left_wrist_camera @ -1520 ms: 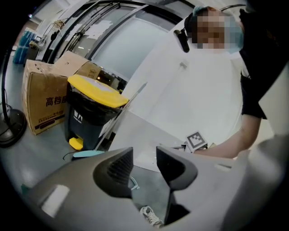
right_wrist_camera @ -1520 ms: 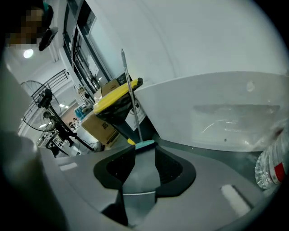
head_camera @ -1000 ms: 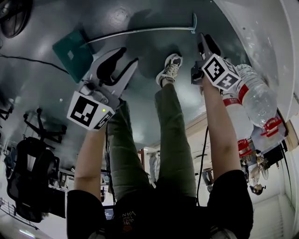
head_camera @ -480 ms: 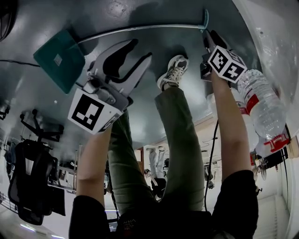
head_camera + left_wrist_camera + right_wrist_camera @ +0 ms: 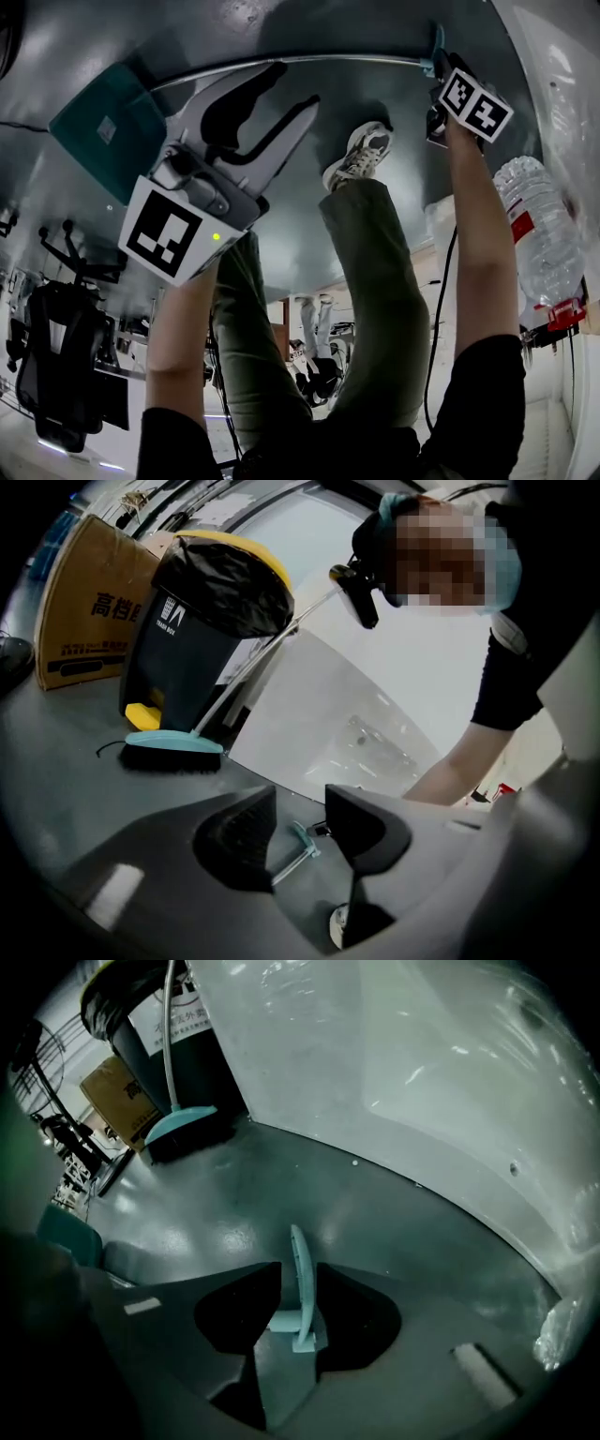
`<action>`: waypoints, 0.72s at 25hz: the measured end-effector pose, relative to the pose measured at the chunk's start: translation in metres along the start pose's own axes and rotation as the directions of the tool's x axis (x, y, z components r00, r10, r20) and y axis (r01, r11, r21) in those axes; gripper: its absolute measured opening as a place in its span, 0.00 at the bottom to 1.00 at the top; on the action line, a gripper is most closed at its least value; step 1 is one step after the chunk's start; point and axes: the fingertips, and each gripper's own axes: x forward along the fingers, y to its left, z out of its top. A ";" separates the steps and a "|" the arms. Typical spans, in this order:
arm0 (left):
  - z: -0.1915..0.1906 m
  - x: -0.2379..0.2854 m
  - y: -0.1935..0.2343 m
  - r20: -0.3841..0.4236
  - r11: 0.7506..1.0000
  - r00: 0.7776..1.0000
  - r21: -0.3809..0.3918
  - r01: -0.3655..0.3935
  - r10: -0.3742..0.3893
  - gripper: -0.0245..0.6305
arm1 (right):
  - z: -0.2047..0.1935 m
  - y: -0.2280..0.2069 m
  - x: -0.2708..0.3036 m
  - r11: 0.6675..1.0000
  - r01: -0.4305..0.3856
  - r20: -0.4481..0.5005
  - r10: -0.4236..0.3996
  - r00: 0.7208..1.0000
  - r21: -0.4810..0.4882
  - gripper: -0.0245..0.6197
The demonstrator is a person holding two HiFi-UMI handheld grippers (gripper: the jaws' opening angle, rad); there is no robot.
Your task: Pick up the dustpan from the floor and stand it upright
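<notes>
The dustpan lies flat on the dark floor, its teal pan (image 5: 94, 136) at the left. Its thin metal handle (image 5: 309, 63) runs right to a teal grip (image 5: 437, 45). My right gripper (image 5: 441, 75) points steeply down at that end. In the right gripper view the teal grip (image 5: 300, 1251) stands between the jaws of the right gripper (image 5: 298, 1271), and they are open around it, with a gap on one side. My left gripper (image 5: 286, 89) hangs open over the handle near the pan and holds nothing. In the left gripper view the grip (image 5: 302, 841) shows far off between the left gripper's (image 5: 298, 813) jaws.
A teal broom (image 5: 173, 747) leans on a dark bin with a yellow lid (image 5: 192, 639), and a cardboard box (image 5: 89, 602) stands beside it. A white panel (image 5: 356, 714) rises behind the handle end. The person's shoe (image 5: 361, 155) is planted near the handle. Water bottles (image 5: 539, 234) stand at the right.
Both grippers have come down toward the floor. The right one has dropped onto the teal grip end of the handle. The dustpan has not moved on the floor.
</notes>
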 end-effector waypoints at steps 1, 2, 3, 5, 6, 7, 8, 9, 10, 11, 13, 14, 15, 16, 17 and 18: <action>0.000 0.003 0.001 0.001 1.000 1.000 0.004 0.004 -0.004 0.30 | 0.000 0.000 0.005 1.000 0.000 -0.008 0.000 1.000 -0.015 0.22; 0.000 0.006 0.001 0.002 1.000 1.000 0.006 0.008 -0.008 0.30 | 0.001 0.000 0.008 1.000 0.000 -0.016 0.000 1.000 -0.028 0.22; 0.001 0.007 0.001 0.005 1.000 1.000 0.007 0.010 -0.010 0.30 | 0.001 0.001 0.011 0.999 0.000 -0.023 -0.001 1.000 -0.038 0.22; 0.003 0.007 0.000 0.011 1.000 1.000 0.009 0.011 -0.011 0.30 | -0.001 0.004 0.016 0.998 0.002 -0.038 -0.004 0.999 -0.057 0.22; 0.004 0.007 0.000 0.011 1.000 1.000 0.011 0.010 -0.011 0.30 | -0.002 0.005 0.019 0.998 0.003 -0.047 -0.006 0.999 -0.066 0.22; 0.004 0.007 0.000 0.011 1.000 1.000 0.012 0.009 -0.009 0.30 | -0.004 0.006 0.022 0.997 0.004 -0.057 -0.008 0.998 -0.075 0.22; 0.003 0.007 0.000 0.010 1.000 1.000 0.013 0.008 -0.008 0.30 | -0.006 0.005 0.025 0.996 0.005 -0.067 -0.011 0.998 -0.087 0.22; 0.003 0.007 0.001 0.010 1.000 1.000 0.014 0.006 -0.006 0.30 | -0.007 0.005 0.029 0.995 0.007 -0.076 -0.015 0.997 -0.102 0.22; 0.003 0.008 0.001 0.009 1.000 1.000 0.014 0.005 -0.005 0.30 | -0.008 0.004 0.031 0.993 0.010 -0.087 -0.020 0.996 -0.117 0.21; 0.002 0.008 0.001 0.006 1.000 1.000 0.012 0.005 -0.005 0.30 | -0.009 0.003 0.033 0.991 0.012 -0.097 -0.025 0.995 -0.132 0.21; 0.000 0.008 0.001 -0.002 1.000 1.000 0.008 0.004 -0.004 0.30 | -0.012 0.001 0.036 0.988 0.020 -0.114 -0.038 0.993 -0.155 0.17; 0.000 0.008 0.001 -0.007 1.000 1.000 0.007 0.004 -0.003 0.30 | -0.013 0.001 0.037 0.987 0.023 -0.119 -0.043 0.992 -0.162 0.14; -0.001 0.007 0.002 -0.012 1.000 1.000 0.009 0.004 -0.004 0.30 | -0.014 0.001 0.037 0.986 0.023 -0.124 -0.044 0.991 -0.164 0.14; -0.001 0.007 0.002 -0.016 1.000 1.000 0.012 0.006 -0.006 0.30 | -0.015 0.002 0.037 0.986 0.020 -0.130 -0.042 0.991 -0.164 0.14; -0.001 0.007 0.002 -0.019 1.000 1.000 0.015 0.008 -0.008 0.30 | -0.015 0.001 0.036 0.986 0.018 -0.136 -0.041 0.990 -0.166 0.14; -0.001 0.008 0.002 -0.018 1.000 1.000 0.015 0.009 -0.009 0.30 | -0.015 0.001 0.035 0.986 0.017 -0.140 -0.040 0.989 -0.167 0.14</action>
